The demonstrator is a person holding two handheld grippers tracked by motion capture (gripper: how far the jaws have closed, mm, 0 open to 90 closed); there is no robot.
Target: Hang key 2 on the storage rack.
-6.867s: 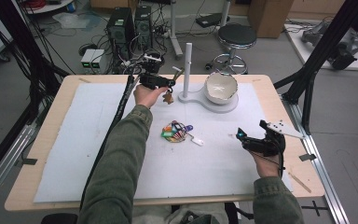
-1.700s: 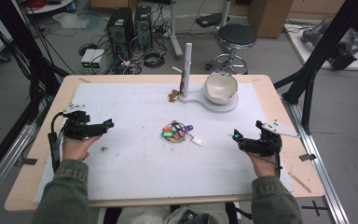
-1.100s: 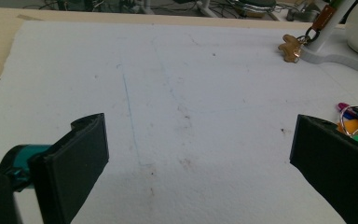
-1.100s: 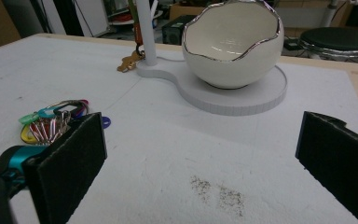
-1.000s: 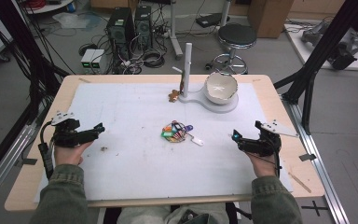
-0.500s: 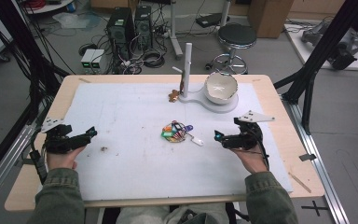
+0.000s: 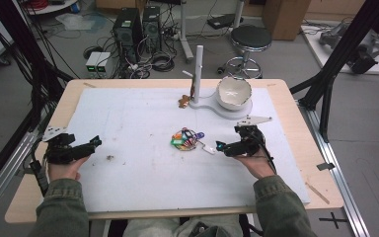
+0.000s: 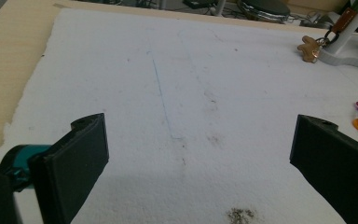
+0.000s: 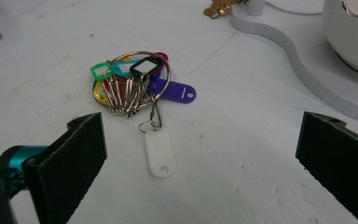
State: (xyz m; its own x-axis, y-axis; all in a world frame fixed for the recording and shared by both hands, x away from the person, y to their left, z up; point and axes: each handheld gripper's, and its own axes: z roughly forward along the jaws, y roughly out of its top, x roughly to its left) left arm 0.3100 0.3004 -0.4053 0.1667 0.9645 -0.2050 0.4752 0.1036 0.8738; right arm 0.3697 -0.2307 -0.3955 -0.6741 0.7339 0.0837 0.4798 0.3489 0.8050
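- White foam sheeting is spread over a wooden table, at whose near edge a person is seated with a gripper held in each hand.
- Nearest the person, at the sheet's left side, the left gripper is held low with its jaws spread wide; in the left gripper view nothing is framed between them except bare sheet and a small dark smudge.
- At the right, the right gripper is pointed leftward at a bunch of coloured key tags, with its jaws likewise wide apart and nothing gripped.
- In the right gripper view the bunch is seen lying flat on the sheet just ahead of the jaws, its white tag trailing nearest on a small ring and a purple tag splayed to one side.
- Farther back, a white stand with a curved base and a white bowl is placed; a brown keychain is seen hanging at the post's foot.
- The step in hand is judged to be the approach to the bunch, with no contact yet made.
- A short advance and a lowering of the right gripper are called for next, so that the large ring or the white tag is bracketed before the jaws are closed; a loose, flat bunch may slide if nudged.
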